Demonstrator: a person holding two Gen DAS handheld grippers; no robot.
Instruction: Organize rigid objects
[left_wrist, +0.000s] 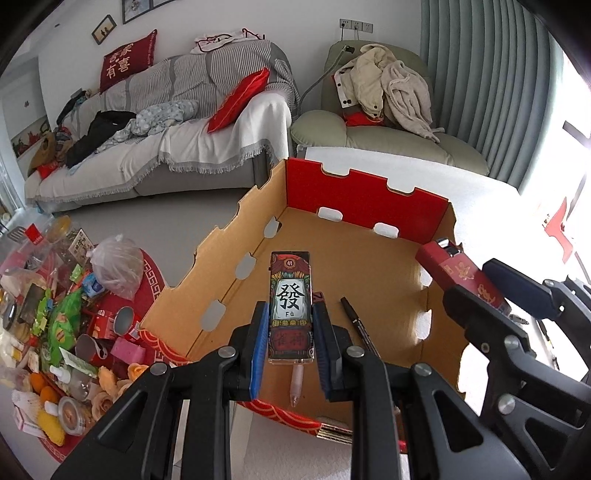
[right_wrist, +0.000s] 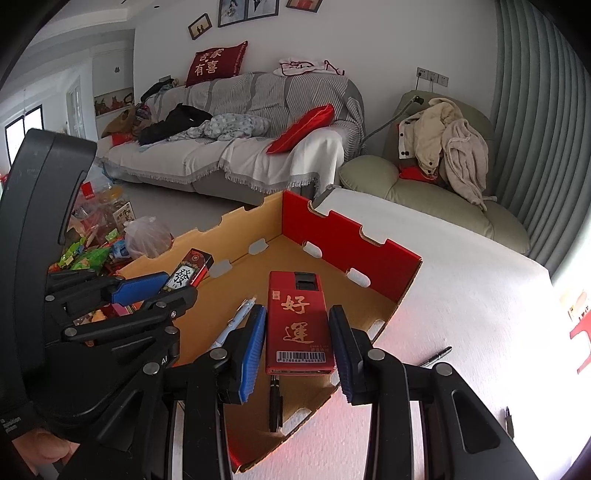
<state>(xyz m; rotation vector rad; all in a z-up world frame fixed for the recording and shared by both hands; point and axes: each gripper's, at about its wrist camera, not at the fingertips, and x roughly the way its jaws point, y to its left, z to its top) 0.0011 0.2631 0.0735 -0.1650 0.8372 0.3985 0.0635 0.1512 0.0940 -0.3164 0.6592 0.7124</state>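
Observation:
My left gripper (left_wrist: 291, 314) is shut on a slim case printed with a mahjong tile (left_wrist: 291, 295), held over the inside of an open cardboard box (left_wrist: 369, 199) with a red far wall. My right gripper (right_wrist: 298, 314) is shut on a red box with gold characters (right_wrist: 299, 321), also above the cardboard box (right_wrist: 351, 243). Each view shows the other gripper: the right gripper (left_wrist: 469, 280) with the red box (left_wrist: 454, 269), and the left gripper (right_wrist: 177, 286) with the mahjong case (right_wrist: 186, 273). On the box floor lie a pale pen (left_wrist: 297, 384) and a black marker (left_wrist: 358, 321).
A heap of snacks and small items (left_wrist: 66, 325) covers a round red mat left of the box. Outside the box, a dark pen (right_wrist: 437, 354) lies on the white tabletop (right_wrist: 461, 295). A sofa (left_wrist: 166, 147) and an armchair (left_wrist: 369, 129) stand beyond. A hand (right_wrist: 40, 450) shows at bottom left.

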